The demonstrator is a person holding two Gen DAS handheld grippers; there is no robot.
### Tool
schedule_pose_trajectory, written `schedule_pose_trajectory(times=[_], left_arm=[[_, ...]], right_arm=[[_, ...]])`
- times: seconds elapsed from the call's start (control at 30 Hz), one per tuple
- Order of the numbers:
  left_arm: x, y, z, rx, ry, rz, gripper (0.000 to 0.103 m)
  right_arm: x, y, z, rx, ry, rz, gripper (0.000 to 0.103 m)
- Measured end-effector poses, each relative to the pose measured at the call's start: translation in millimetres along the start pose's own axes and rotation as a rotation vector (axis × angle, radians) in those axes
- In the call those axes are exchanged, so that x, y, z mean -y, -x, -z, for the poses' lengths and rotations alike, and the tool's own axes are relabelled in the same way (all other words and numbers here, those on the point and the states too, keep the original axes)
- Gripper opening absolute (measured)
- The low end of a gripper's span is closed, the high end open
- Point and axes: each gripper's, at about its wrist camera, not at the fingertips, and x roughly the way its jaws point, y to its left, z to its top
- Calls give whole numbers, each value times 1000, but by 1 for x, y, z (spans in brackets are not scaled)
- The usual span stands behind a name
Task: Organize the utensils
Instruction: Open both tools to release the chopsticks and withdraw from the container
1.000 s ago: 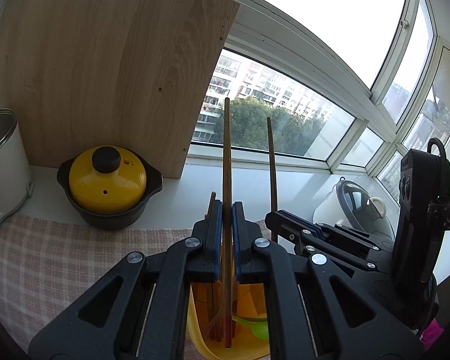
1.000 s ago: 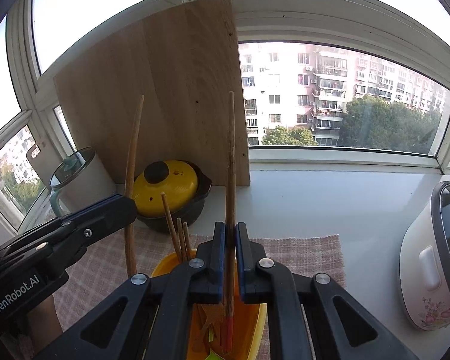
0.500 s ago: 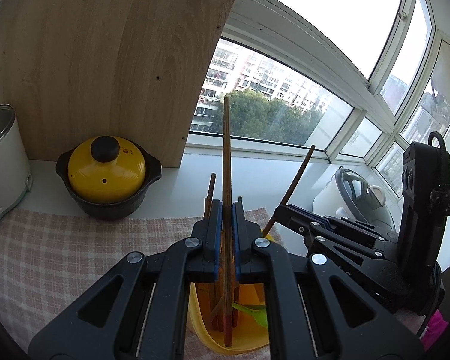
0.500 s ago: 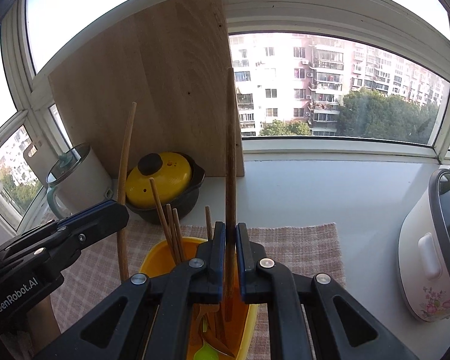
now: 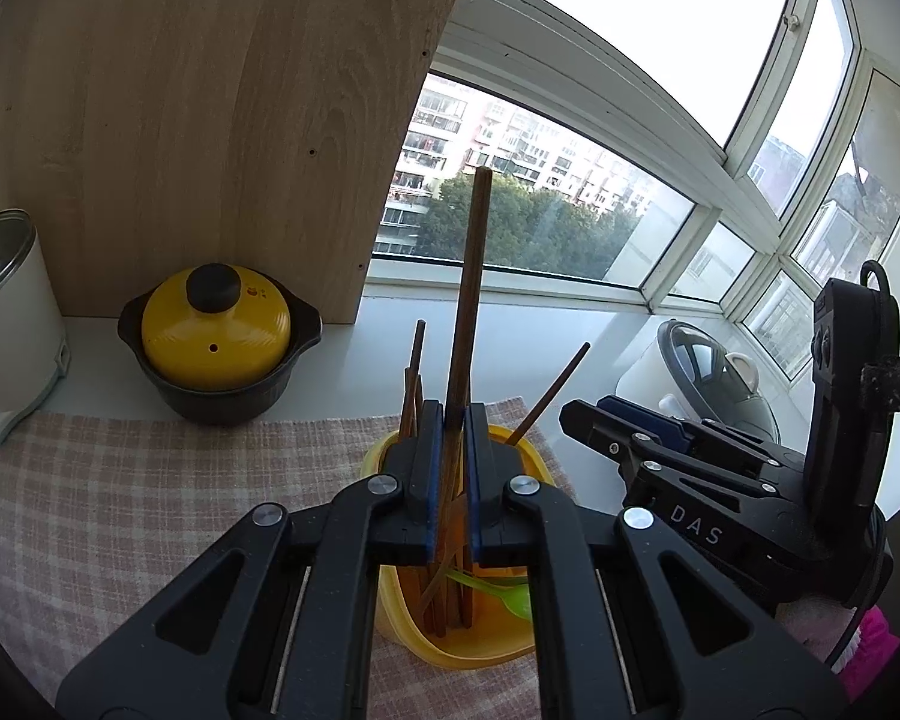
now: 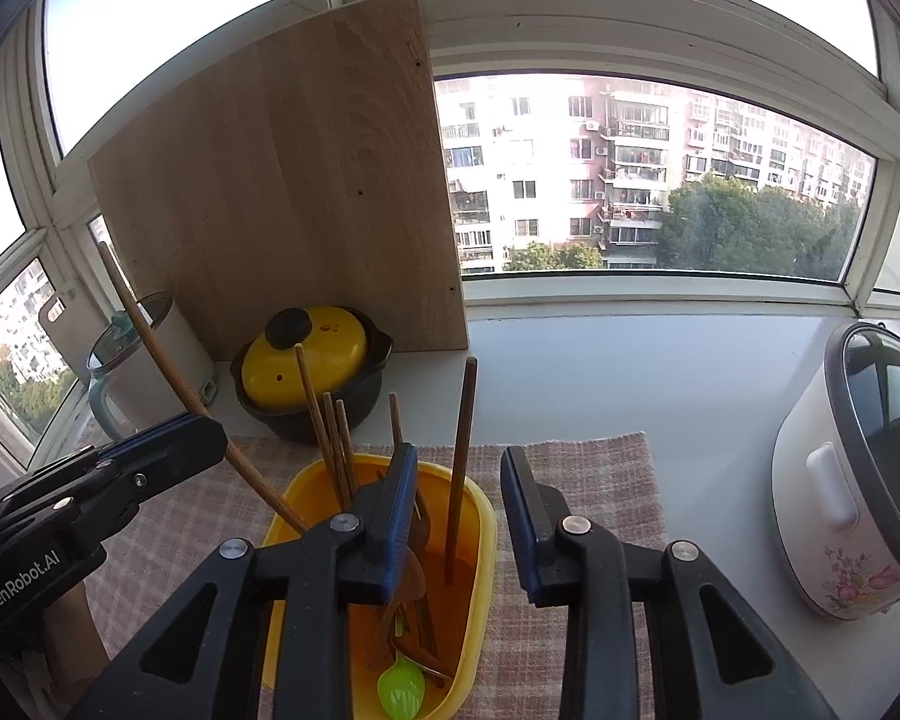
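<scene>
Seen first from the left wrist camera: left gripper (image 5: 448,468) clamped tight on one dark wooden chopstick (image 5: 469,276), held nearly upright, its lower end down inside a yellow tub (image 5: 510,654) on a checked cloth (image 5: 120,480). More chopsticks and a green plastic spoon (image 5: 501,591) inside the tub; the other gripper off to the right; a yellow-lidded pot (image 5: 216,336) and a wooden board (image 5: 210,132) behind. Next, from the right wrist camera: right gripper (image 6: 459,510) with jaws opening, pads clear of a second chopstick (image 6: 461,468) that stands loose between them, tip on the tub floor. Beside it, several chopsticks leaning on the tub wall; a floral rice cooker (image 6: 852,480) at right. Likely handling: light, stiff, thin and smooth sticks, prone to pivot or slip; best pinched mid-shaft, square across the pads.
</scene>
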Motion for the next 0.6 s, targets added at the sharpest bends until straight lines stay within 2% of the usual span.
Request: schedule_pose_trajectory(times=[0.03, 0.07, 0.1, 0.17, 0.6], left_arm=[[0, 1, 1, -1, -2, 2, 4], [0, 2, 1, -5, -5, 7, 6], [-1, 2, 2, -11, -9, 10, 14], [0, 3, 3, -14, -16, 14, 22], [0, 20, 8, -27, -28, 19, 23]], right_arm=[[0, 2, 1, 1, -2, 2, 32], [-1, 4, 3, 3, -5, 4, 39], [-1, 6, 3, 9, -8, 5, 48], [0, 11, 6, 19, -13, 13, 52], [6, 31, 19, 22, -51, 49, 52]])
